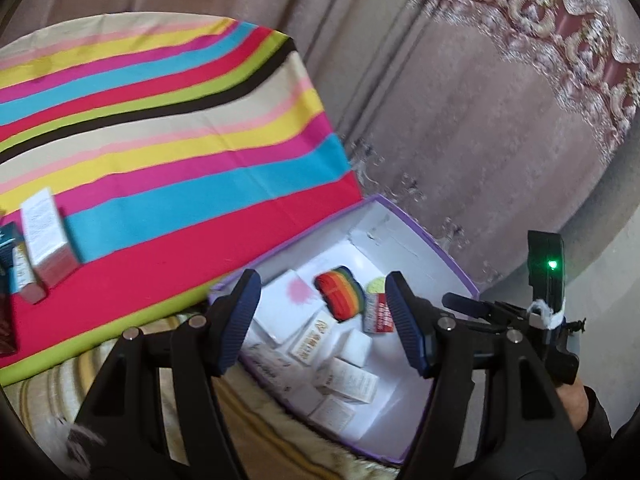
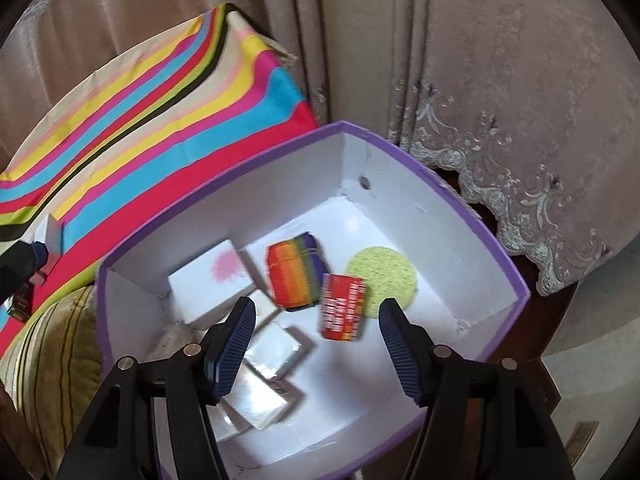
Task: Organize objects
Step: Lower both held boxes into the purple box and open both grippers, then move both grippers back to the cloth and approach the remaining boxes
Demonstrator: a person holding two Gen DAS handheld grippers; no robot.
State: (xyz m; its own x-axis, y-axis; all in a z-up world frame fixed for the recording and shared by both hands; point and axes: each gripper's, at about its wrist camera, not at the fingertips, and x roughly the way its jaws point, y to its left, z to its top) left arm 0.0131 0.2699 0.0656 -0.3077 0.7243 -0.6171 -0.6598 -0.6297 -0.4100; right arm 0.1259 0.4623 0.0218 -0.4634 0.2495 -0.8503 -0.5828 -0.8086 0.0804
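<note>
Right wrist view gives me the purple-rimmed box (image 2: 516,280) from above: one rainbow-striped pack (image 2: 294,274), one red carton (image 2: 342,306), one round green sponge (image 2: 384,280), one white box with a pink splash (image 2: 208,284), and several white cartons I cannot count. Only the left wrist view shows one white carton (image 1: 46,236) standing on the striped cloth (image 1: 160,120), far left. My right gripper (image 2: 316,354) gapes empty, the red carton just beyond it. My left gripper (image 1: 322,324) also stands parted, holding nothing, over the box.
</note>
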